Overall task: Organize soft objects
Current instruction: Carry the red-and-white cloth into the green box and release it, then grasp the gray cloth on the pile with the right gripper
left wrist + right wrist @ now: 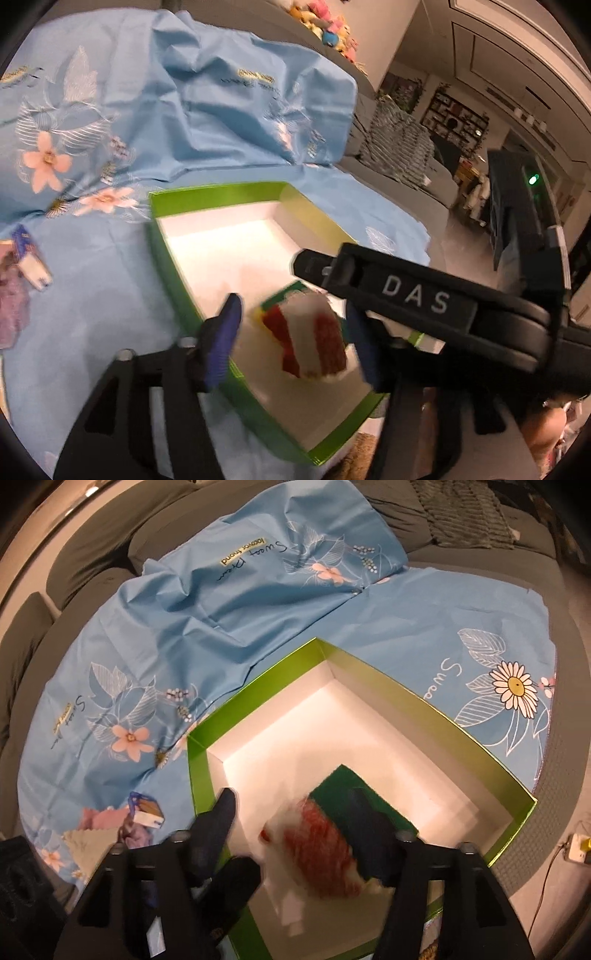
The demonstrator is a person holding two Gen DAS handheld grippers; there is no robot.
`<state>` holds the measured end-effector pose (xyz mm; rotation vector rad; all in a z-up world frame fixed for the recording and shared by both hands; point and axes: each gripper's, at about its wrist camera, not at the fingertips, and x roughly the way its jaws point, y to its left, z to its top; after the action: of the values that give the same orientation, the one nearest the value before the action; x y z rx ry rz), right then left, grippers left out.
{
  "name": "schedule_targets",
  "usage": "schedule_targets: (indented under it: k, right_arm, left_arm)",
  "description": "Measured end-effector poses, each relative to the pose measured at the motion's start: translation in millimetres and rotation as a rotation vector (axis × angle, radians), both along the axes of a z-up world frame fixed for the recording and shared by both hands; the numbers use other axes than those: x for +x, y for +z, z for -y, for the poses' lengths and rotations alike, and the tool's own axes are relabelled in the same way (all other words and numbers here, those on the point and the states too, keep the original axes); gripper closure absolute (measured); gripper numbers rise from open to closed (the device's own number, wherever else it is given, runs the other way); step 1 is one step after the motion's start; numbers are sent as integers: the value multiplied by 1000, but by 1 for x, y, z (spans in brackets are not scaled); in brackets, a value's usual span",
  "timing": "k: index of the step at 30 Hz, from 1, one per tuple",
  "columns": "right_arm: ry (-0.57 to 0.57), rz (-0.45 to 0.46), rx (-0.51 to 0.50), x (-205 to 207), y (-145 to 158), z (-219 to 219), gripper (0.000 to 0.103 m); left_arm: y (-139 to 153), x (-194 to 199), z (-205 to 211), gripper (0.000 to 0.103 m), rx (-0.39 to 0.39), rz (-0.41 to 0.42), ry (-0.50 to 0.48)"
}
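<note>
We see the red-and-white cloth [314, 339] lying between both open grippers [295, 339] [295, 834] – untouched, inside the green box [207, 195], wide white floor beyond.

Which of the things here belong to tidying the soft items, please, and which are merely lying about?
Job:
- red-and-white striped cloth
- green-walled cardboard box
- dark green scouring pad
- small fabric pile

Lying about:
- light blue floral sheet
- grey sofa
</note>
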<state>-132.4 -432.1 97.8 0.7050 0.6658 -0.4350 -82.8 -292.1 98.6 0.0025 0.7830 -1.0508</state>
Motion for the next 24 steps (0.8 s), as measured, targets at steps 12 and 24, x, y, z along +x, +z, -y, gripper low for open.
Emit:
schedule_targets:
  k: [12, 24]
  right_arm:
    - [80, -19, -134, 20, 16, -43, 24]
    - [246, 9, -227, 50, 24, -121, 19]
  left_arm:
    - [13, 12, -107, 21, -11, 50, 249]
    - [-13, 36, -258, 21, 85, 42, 634]
